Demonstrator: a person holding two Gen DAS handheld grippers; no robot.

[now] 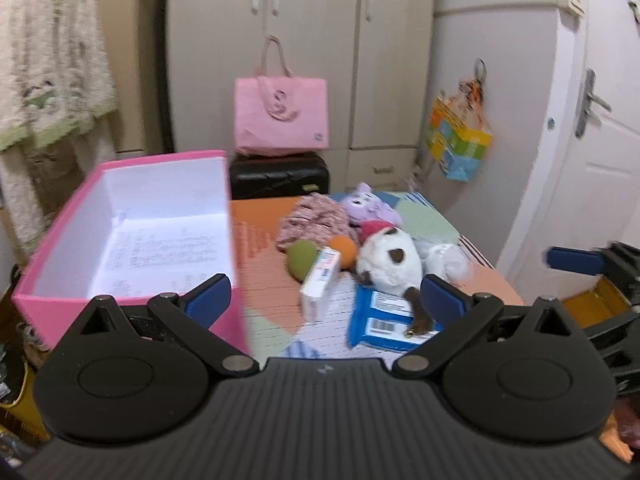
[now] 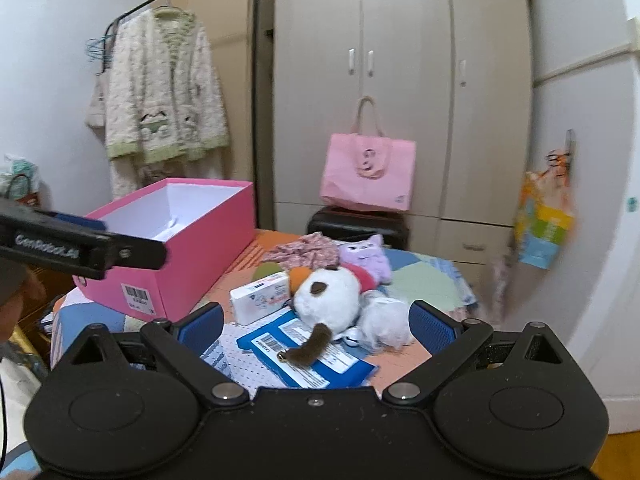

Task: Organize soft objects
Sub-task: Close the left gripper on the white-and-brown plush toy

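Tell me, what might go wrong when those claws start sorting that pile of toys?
The white plush dog lies partly on the blue packet and against the white carton, so lifting it may drag those along. The pile sits near the table's right edge; the small white plush could get knocked off.

Patchwork-covered table (image 2: 420, 284) — pink box (image 2: 192, 248), plush toys (image 2: 332, 292), blue packet (image 2: 320, 356).

Box (image 2: 168, 248) left of toys (image 2: 332, 292)

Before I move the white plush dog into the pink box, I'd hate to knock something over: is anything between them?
Yes: a white carton lies between the white plush dog and the pink box.
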